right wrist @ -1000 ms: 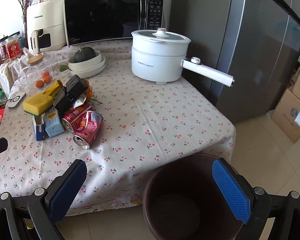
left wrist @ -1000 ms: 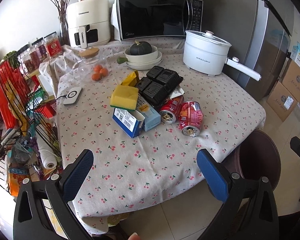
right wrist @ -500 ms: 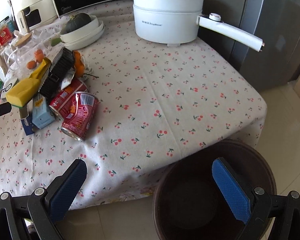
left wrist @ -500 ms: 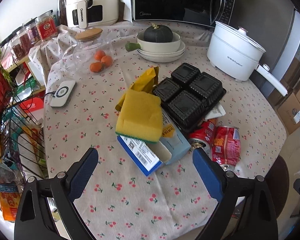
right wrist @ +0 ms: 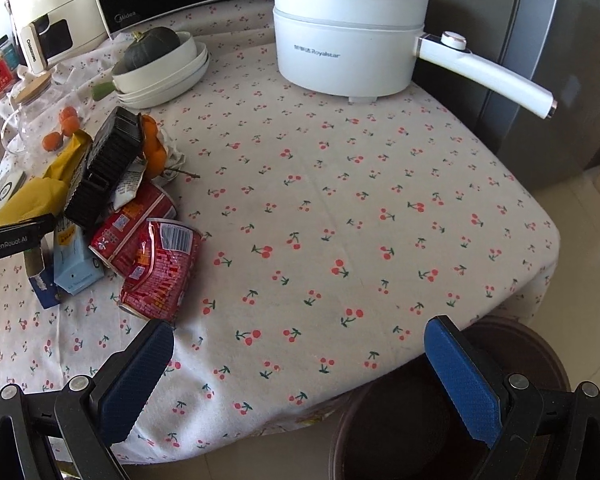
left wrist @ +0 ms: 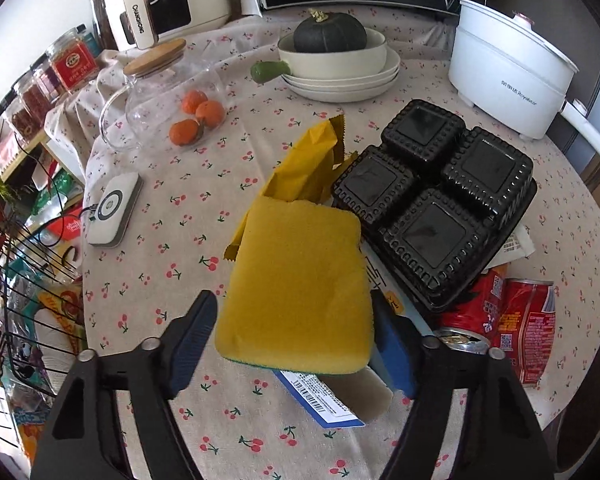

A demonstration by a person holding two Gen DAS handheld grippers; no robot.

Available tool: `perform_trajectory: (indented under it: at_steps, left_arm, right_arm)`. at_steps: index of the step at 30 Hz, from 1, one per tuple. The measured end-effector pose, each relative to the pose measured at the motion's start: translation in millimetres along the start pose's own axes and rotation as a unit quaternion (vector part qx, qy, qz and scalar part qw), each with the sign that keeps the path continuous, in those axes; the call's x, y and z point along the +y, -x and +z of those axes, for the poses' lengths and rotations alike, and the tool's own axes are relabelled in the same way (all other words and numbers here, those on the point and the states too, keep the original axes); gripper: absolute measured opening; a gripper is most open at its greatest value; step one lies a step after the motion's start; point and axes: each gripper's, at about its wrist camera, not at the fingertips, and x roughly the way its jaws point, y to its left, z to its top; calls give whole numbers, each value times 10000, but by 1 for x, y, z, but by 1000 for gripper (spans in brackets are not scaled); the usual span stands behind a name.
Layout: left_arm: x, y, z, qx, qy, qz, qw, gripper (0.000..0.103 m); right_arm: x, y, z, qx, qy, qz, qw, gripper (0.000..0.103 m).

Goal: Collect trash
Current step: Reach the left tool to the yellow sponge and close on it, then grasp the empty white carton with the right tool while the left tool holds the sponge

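A trash pile lies on the cherry-print table: a yellow sponge on top of a blue-and-white carton, a yellow wrapper, a black plastic tray and two crushed red cans. My left gripper is open, its fingers on either side of the sponge's near end. My right gripper is open and empty above the table's front edge, near the cans and over a brown bin.
A white electric pot with a long handle stands at the back. Bowls with a green squash, a glass jar with oranges and a white charger pad sit on the left. A wire rack stands off the table's left edge.
My left gripper has moved in and down over the pile until its fingers straddle the sponge. My right gripper has moved forward over the table's edge toward the cans.
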Motion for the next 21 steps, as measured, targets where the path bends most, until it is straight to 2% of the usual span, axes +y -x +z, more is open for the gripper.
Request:
perform_trajectory:
  at_steps: [1, 6, 13, 17, 21]
  left_arm:
    - [2, 0, -1, 21, 66, -63, 10000, 65]
    - [16, 13, -7, -87, 492, -325, 9982, 64]
    - [31, 44, -19, -367, 375, -410, 9978, 63]
    - [49, 61, -30, -416, 442, -494, 9969, 63]
    - [68, 71, -45, -443, 418, -375, 9974, 63]
  right_arm:
    - [2, -3, 1, 24, -4, 7, 10000, 103]
    - [13, -16, 4, 120, -25, 59, 9999, 103]
    - [39, -39, 5, 289, 74, 101, 9995, 103]
    - [63, -46, 8, 333, 96, 323, 9989, 103]
    - [96, -50, 9, 324, 234, 641, 9971, 103]
